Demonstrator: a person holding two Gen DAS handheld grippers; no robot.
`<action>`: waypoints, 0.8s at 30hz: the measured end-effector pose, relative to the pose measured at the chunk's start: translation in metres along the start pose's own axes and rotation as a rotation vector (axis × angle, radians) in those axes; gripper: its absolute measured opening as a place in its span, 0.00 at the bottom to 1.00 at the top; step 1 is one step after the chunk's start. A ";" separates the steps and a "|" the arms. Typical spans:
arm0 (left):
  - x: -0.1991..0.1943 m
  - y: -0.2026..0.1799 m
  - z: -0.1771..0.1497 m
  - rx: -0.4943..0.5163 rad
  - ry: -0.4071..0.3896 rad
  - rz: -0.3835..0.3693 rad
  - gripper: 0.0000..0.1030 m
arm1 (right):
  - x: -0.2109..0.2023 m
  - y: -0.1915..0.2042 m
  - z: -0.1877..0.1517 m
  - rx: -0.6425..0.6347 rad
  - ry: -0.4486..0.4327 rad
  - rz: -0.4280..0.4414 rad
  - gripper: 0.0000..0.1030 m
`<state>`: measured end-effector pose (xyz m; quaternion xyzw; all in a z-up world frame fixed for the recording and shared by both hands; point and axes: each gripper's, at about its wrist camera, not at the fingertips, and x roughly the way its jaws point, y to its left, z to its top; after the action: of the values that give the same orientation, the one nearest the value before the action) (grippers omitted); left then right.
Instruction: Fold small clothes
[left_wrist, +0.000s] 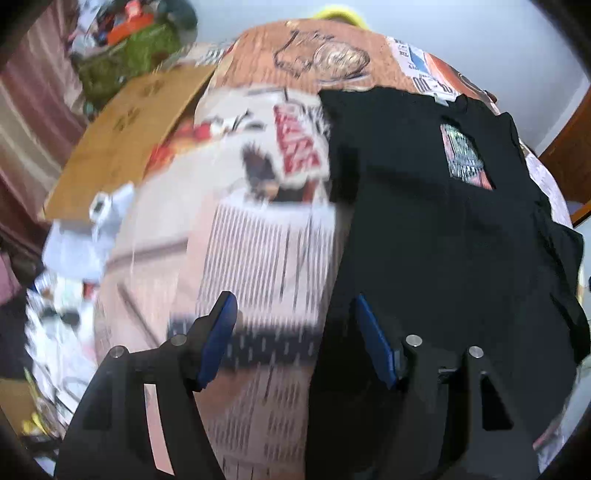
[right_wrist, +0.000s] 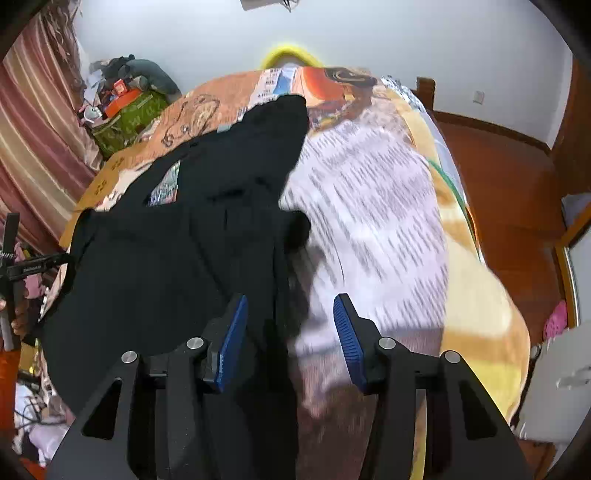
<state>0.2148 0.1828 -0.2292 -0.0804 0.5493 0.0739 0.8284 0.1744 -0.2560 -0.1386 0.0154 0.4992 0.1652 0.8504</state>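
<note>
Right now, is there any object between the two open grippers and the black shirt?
Nothing visible. The black shirt lies spread on the printed blanket, directly ahead of the left gripper and right gripper.

The T-shirt (left_wrist: 443, 240) is black with 1 small chest print (left_wrist: 467, 157) in green, white and red-orange. The blanket (left_wrist: 258, 258) under it is orange at the far end, then white with dark printed lines and red patches. Both tongs (left_wrist: 295, 339) (right_wrist: 291, 339) are black with blue pads (right_wrist: 232, 343). The far left curtain (right_wrist: 33, 140) is striped pink and cream.
</note>
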 end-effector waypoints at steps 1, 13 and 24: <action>0.000 0.004 -0.010 -0.014 0.014 -0.018 0.64 | -0.002 0.000 -0.007 0.004 0.006 0.003 0.43; -0.015 0.001 -0.067 -0.025 0.019 -0.091 0.51 | 0.011 0.005 -0.061 0.021 0.098 0.026 0.43; -0.024 -0.019 -0.058 0.003 0.004 -0.119 0.05 | -0.006 0.018 -0.047 -0.013 -0.014 0.070 0.07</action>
<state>0.1572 0.1511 -0.2283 -0.1118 0.5453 0.0238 0.8304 0.1266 -0.2474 -0.1538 0.0286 0.4914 0.1981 0.8476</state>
